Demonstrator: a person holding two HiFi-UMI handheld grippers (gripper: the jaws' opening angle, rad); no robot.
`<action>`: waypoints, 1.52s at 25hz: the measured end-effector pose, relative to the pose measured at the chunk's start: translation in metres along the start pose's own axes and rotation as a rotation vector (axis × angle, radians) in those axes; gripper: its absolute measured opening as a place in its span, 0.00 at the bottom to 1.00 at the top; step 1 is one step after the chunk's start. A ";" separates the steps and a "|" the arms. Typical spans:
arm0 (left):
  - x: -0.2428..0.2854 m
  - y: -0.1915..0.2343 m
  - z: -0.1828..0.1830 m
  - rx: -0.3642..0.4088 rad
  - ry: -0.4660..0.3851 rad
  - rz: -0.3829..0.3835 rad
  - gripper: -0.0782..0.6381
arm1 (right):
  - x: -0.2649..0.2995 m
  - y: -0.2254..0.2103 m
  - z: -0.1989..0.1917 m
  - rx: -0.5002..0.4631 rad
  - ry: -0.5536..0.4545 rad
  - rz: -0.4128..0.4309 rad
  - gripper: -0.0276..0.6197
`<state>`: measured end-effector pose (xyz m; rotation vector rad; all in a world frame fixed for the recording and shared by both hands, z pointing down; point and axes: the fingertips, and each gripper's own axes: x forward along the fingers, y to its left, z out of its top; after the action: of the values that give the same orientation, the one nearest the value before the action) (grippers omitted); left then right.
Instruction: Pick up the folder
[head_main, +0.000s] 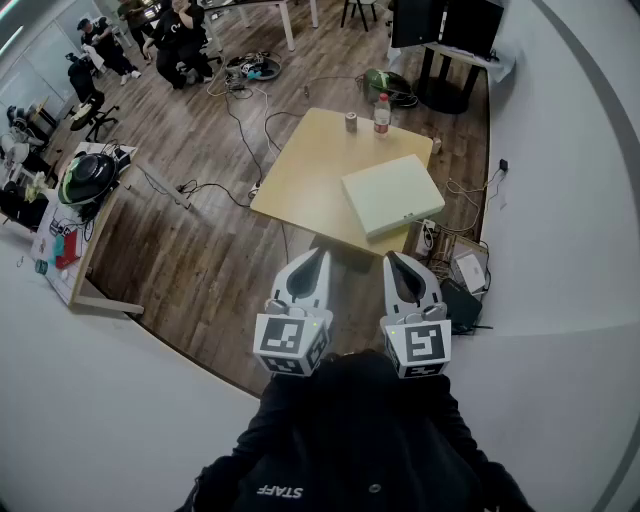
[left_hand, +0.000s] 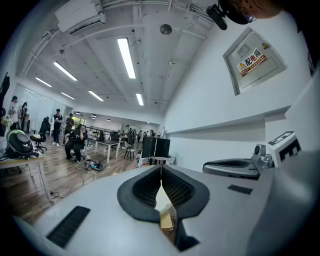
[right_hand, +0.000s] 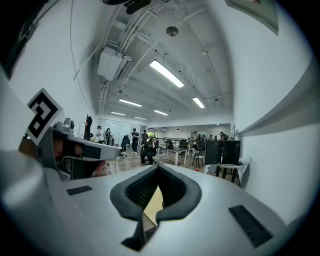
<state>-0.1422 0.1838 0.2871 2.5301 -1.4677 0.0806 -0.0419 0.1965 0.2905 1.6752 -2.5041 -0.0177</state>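
- Left gripper (head_main: 319, 256) and right gripper (head_main: 392, 259) are being held side by side in front of the person's dark top (head_main: 360, 440), both pointing away from the body towards the table (head_main: 305, 165).
- Left gripper (left_hand: 161, 170): in the left gripper view its jaws are sitting together, ribbed pads meeting at the tips, and nothing is lying between them.
- Right gripper (right_hand: 158, 167): in the right gripper view its jaws are likewise pressing tip to tip and gripping nothing.
- The folder (head_main: 393, 193), pale and flat, is lying on the light wooden table, taking up the near right corner, turned at an angle to the table's edges. Neither gripper is touching it; both are hanging over the wooden floor (head_main: 215, 270) short of the table's near edge, well apart from the folder.
- On the far side of the table a bottle with a red cap (head_main: 382, 114) is standing upright, and a small cylindrical container (head_main: 351, 122) is standing just beside it, to its left.
- Cables (head_main: 235, 120) are trailing across the floor to the left of the table.
- Seated people (head_main: 180, 35) are showing in the far left of the room.
- Dark monitors (head_main: 445, 20) are standing beyond the table.
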 end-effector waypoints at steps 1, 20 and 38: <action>0.000 0.000 -0.002 0.002 -0.002 -0.003 0.16 | 0.000 0.000 0.000 -0.002 0.008 -0.005 0.08; -0.005 -0.002 -0.015 -0.025 0.024 -0.062 0.16 | -0.009 0.002 -0.021 0.054 0.069 -0.054 0.08; -0.046 0.062 -0.068 -0.086 0.099 0.003 0.16 | 0.012 0.084 -0.063 0.060 0.194 0.046 0.08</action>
<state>-0.2144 0.2076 0.3566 2.4202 -1.4065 0.1385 -0.1161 0.2215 0.3605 1.5574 -2.4188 0.2156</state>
